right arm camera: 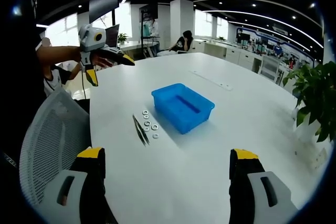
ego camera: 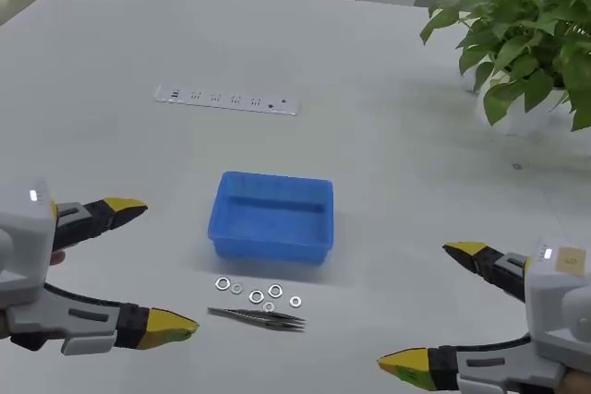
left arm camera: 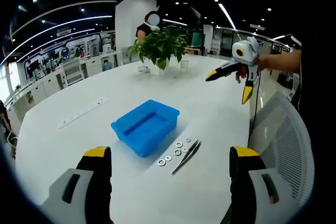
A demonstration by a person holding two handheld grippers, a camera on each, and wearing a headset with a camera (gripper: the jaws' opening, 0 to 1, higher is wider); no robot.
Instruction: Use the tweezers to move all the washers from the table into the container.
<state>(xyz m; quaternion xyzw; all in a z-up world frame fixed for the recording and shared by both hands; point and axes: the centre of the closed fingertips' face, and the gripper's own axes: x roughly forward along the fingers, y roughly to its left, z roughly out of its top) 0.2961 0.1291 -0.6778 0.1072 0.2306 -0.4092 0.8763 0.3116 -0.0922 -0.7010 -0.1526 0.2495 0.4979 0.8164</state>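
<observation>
Eyes on the tweezers [ego camera: 258, 317]: they lie flat on the tabletop [ego camera: 416, 163], on your side of everything else. Their long axis runs left to right across you, roughly in line with the near wall of the blue container [ego camera: 268, 246]. The far end is pinched thin towards your left and the wider end points right.

Just beyond them, between tweezers and container, sits the loose cluster of washers [ego camera: 258, 292]. All of them are on the tabletop and none is in the container yet.

Now outward to your hands. Your left gripper [ego camera: 159, 265] hangs to the left of the tweezers with its jaws spread wide and nothing between them. Its lower jaw sits close off the thin end.

Your right gripper [ego camera: 428, 305] is out to the right, jaws equally spread and empty, and well apart from the wider end.

So the left looks the nearer one. Whichever you take in, it will likely need to come at the tweezers crosswise, jaws either side of that left-right line.
</observation>
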